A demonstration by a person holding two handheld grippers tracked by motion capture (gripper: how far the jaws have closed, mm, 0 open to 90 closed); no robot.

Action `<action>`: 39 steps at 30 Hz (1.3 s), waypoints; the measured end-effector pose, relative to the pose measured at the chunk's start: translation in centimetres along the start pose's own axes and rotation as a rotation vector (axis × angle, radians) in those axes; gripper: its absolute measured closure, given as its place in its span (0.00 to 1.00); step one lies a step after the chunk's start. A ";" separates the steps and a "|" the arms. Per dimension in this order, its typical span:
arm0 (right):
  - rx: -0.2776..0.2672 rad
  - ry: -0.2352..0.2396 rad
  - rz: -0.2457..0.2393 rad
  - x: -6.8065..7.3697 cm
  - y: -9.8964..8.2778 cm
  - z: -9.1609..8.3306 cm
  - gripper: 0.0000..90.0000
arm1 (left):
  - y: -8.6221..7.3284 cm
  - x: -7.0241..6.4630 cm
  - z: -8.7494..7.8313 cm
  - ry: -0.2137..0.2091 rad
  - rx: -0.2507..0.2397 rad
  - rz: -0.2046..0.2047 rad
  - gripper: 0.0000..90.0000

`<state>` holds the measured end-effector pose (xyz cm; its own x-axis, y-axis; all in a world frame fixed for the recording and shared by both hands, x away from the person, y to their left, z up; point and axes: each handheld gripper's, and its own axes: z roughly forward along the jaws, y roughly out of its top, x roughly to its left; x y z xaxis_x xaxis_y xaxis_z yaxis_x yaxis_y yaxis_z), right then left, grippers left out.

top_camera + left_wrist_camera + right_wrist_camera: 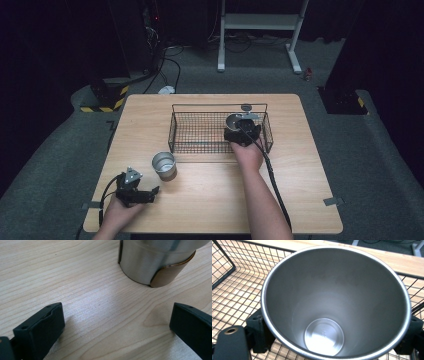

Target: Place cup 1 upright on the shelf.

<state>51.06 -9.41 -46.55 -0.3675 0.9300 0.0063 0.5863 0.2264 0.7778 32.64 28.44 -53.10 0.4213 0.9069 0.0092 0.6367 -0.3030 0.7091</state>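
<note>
Steel cup [337, 302], smooth and tapered, sits clamped in right claw [243, 129] over wire basket [200, 132].

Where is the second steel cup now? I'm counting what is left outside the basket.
The second steel cup stands on the table, left of centre in the high view, just before the wire basket.

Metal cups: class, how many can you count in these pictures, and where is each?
2. One metal cup stands on the table before the left gripper; the other cup is held by the right gripper over the wire basket.

No readable text, label, brand or number appears on anything.
</note>
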 end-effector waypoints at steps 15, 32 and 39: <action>0.003 -0.004 0.002 0.0 -0.1 -0.7 0.10 | 0.0 0.0 0.0 -0.001 0.000 0.000 0.00; -0.019 0.002 0.013 -0.2 -0.7 -2.3 0.10 | 0.0 0.0 0.0 -0.001 0.000 -0.001 0.00; -0.025 0.009 0.016 -0.6 -1.2 -3.0 0.10 | 0.0 -0.1 0.0 -0.003 -0.001 -0.007 0.00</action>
<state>48.41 -11.05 -45.59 -0.3653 0.9306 0.0243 0.5740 0.2046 0.7929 32.64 28.36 -53.12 0.4186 0.9082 0.0026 0.6390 -0.2965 0.7097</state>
